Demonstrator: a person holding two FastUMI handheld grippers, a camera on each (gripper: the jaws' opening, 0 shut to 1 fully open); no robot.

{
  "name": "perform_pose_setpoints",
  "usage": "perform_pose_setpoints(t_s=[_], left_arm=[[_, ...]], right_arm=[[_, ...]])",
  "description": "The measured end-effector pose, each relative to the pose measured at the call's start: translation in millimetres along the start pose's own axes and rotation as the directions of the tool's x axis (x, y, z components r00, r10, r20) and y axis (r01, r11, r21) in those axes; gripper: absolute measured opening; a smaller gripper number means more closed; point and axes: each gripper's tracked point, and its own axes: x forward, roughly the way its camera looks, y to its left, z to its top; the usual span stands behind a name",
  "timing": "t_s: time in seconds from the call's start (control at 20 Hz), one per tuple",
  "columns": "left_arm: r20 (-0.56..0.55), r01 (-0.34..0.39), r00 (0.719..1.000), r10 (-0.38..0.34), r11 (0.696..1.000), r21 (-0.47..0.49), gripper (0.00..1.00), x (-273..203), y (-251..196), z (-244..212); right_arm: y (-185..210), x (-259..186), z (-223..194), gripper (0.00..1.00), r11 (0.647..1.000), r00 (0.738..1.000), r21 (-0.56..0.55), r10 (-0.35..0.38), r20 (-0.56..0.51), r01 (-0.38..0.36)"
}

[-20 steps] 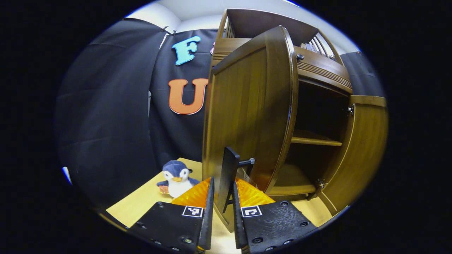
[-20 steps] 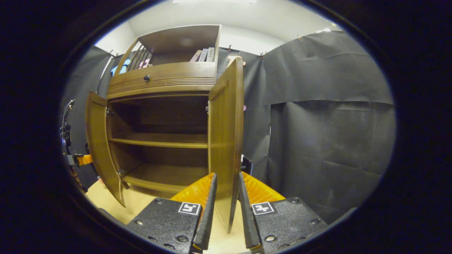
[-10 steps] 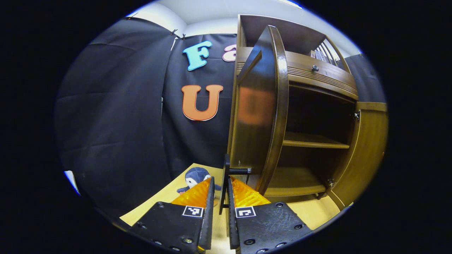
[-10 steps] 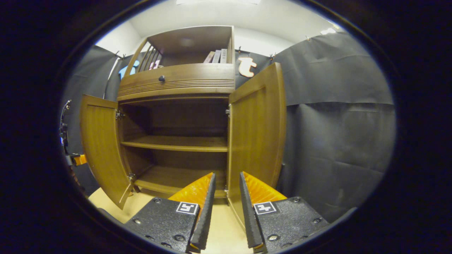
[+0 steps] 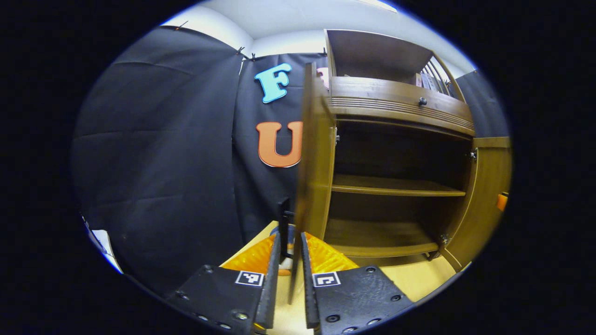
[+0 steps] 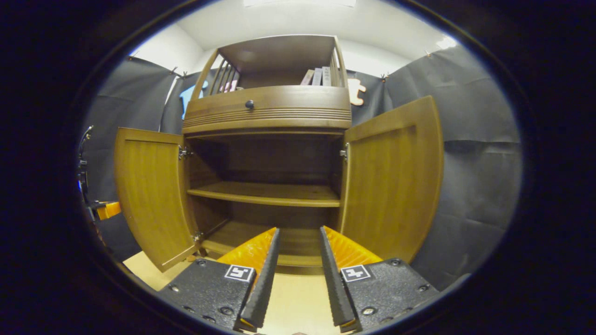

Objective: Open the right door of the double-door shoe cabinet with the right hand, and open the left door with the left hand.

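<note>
- The shoe cabinet (image 6: 265,111) is standing at the middle of the right gripper view with both doors swung wide, baring a middle shelf (image 6: 270,193) and a bottom shelf (image 6: 242,232).
- The left door (image 6: 151,195) is hanging open at 9 o'clock of the cabinet in that view, and the right door (image 6: 393,181) is hanging open at 3 o'clock.
- In the left gripper view the left door (image 5: 314,153) is showing edge-on at the centre, with its dark handle (image 5: 285,228) sitting between the jaws of the left gripper (image 5: 291,260); the jaws are lying narrow, but whether they are pressing the handle I cannot tell.
- The right gripper (image 6: 298,260) is hanging at 6 o'clock in the right gripper view, its jaws parted and holding nothing, apart from the right door.
- A drawer with a knob (image 6: 249,104) is sitting above the doors, and books (image 6: 316,77) are leaning on the top shelf.
- The light wooden counter (image 6: 298,302) is carrying the cabinet.
</note>
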Motion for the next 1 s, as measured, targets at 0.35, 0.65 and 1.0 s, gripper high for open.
perform_pose_setpoints(t_s=[0.35,0.65,1.0], left_arm=[[0.113,0.057,0.992,-0.063,0.997,0.051,0.56,-35.7,-34.3,42.7],[0.188,0.129,0.973,-0.132,0.991,0.028,0.91,-53.1,-69.9,76.4],[0.221,0.185,0.958,-0.182,0.983,0.004,1.00,-64.1,-103.7,94.7]], right_arm=[[36.8,12.2,18.7,0.61,0.994,0.995,-0.037,0.101,0.023,-0.100],[53.6,14.5,40.1,0.78,0.988,0.987,-0.045,0.151,0.054,-0.149],[61.7,14.7,51.4,0.85,0.981,0.979,-0.058,0.190,0.076,-0.186]])
